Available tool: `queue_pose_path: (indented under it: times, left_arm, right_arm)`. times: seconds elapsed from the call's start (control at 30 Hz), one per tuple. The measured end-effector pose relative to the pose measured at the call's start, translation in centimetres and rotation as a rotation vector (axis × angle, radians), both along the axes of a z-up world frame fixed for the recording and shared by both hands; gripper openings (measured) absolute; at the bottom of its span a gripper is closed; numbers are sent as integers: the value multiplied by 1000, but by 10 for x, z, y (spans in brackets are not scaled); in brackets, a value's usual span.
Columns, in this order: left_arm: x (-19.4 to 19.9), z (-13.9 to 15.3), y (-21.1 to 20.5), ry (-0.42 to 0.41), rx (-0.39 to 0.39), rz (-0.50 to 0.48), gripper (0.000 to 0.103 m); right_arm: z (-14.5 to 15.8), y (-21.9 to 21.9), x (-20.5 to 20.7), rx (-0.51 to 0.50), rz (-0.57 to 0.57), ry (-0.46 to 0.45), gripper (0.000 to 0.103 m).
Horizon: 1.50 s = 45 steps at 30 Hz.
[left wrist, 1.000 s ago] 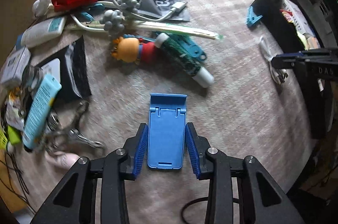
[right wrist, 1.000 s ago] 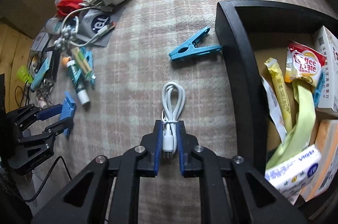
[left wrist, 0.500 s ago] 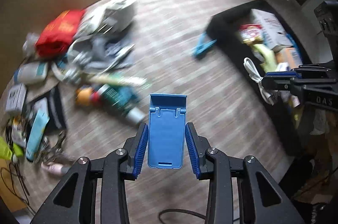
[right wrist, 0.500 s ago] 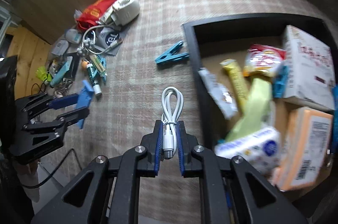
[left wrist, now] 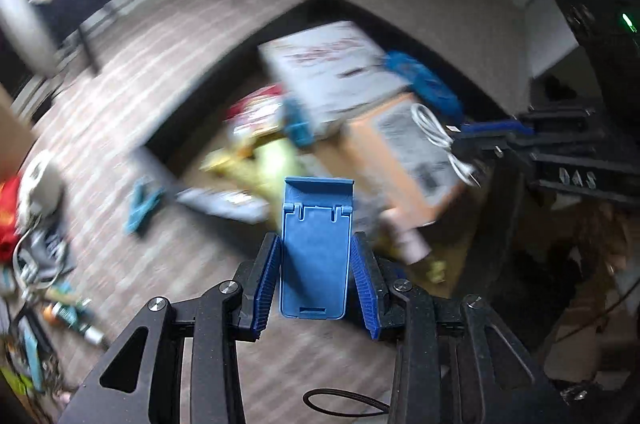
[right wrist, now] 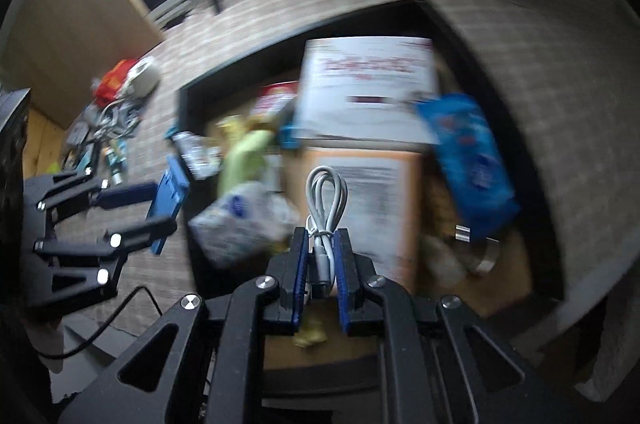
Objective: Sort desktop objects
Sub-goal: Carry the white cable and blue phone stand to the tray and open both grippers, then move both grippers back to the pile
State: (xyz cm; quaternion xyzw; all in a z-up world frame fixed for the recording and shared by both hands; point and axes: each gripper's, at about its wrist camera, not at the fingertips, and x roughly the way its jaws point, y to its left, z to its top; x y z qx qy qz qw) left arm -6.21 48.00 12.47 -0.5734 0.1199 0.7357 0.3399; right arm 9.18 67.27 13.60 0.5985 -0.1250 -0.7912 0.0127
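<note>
My left gripper (left wrist: 315,276) is closed on a blue phone stand (left wrist: 314,248); the two blue pads press its long sides, and the stand points forward and stands above the near edge of the black box (left wrist: 224,64). My right gripper (right wrist: 323,264) is closed on a coiled white cable (right wrist: 326,200), with the plug end between the pads and the loop sticking out in front. The cable hangs over the inside of the box (right wrist: 500,72), above an orange carton (right wrist: 384,192). In the box I see also a white carton with red print (right wrist: 368,84), a blue packet (right wrist: 468,152) and a pale green packet (right wrist: 244,156); the pictures are blurred here, so I cannot read the labels. In the left view a blue clothes peg (left wrist: 142,198) lies on the checked cloth (left wrist: 128,96) just outside the box wall. Farther to the left lies a heap of small things, among them a red pouch (right wrist: 114,84) and a white charger (right wrist: 146,78), well apart from the box. In the right view my left gripper (right wrist: 160,204) with the stand (right wrist: 168,196) is near the left wall of the box.
</note>
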Motion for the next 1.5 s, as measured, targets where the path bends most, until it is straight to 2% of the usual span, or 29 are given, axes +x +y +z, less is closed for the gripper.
queue_pose_path:
  times: [0.17, 0.33, 0.4, 0.53, 0.57, 0.6, 0.67, 0.8, 1.1, 1.33, 1.5]
  left_arm:
    - [10, 0, 43, -7, 6, -69, 34]
    - [14, 3, 61, 13, -3, -77, 35]
    - [12, 5, 62, 51, -29, -61, 54]
    - [10, 6, 49, 58, -29, -23, 55]
    - [9, 6, 45, 59, -33, -12, 55]
    - [8, 5, 41, 58, -35, 0, 55]
    - [5, 3, 28, 55, -41, 34, 55]
    - [4, -1, 2, 72, -69, 65, 55]
    - [1, -11, -89, 79, -124, 247, 55]
    - [4, -26, -170, 58, -167, 399, 54]
    - [12, -33, -224, 77, -202, 504, 54]
  right_arm:
    - [0, 44, 13, 9, -70, 0, 13]
    - [-3, 58, 15, 5, -79, 6, 13]
    - [-4, 56, 12, -2, -65, 3, 14]
    - [0, 50, 5, -10, -53, 14, 16]
    - [2, 46, 3, 0, -43, 20, 21]
    - [3, 41, 1, 11, -31, 27, 31]
    - [6, 32, -2, 27, -5, 47, 43]
    - [8, 8, -10, 53, 51, 87, 49]
    - [-6, -59, -31, 86, 179, 106, 50]
    - [-13, -131, -43, 83, 305, 104, 50]
    - [-15, -185, -51, 59, 366, 121, 50]
